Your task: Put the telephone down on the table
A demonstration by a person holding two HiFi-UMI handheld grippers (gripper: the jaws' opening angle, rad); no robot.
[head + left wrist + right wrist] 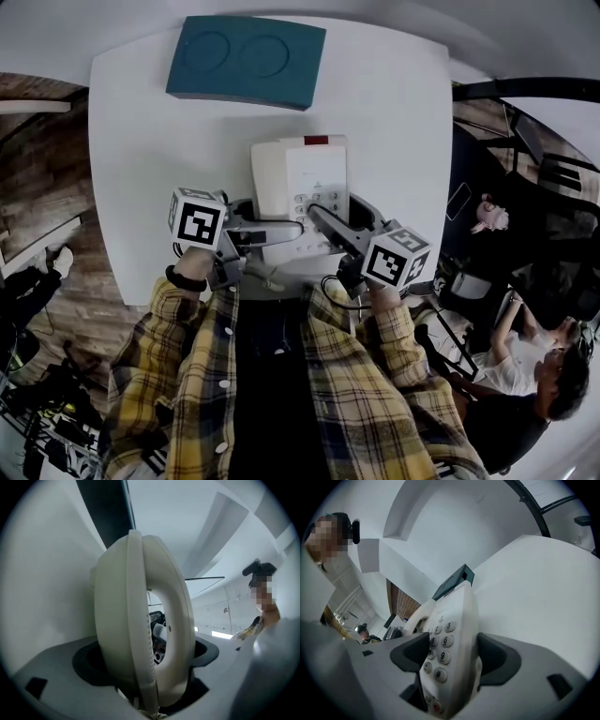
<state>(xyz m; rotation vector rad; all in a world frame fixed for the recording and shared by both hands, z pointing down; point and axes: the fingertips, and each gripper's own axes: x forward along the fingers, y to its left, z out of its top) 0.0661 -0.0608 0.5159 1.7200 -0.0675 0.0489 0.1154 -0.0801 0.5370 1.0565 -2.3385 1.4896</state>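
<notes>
A white desk telephone with a keypad and a red strip at its far end is near the front edge of the white table. My right gripper is shut across the telephone's keypad end; in the right gripper view the base is clamped between the dark pads. My left gripper is shut on the white handset, which fills the left gripper view between its jaws. Whether the telephone rests on the table or hangs just above it, I cannot tell.
A teal pad with two round hollows lies at the table's far edge and also shows behind the telephone. A thin cord trails by the near edge. People sit on the floor to the right.
</notes>
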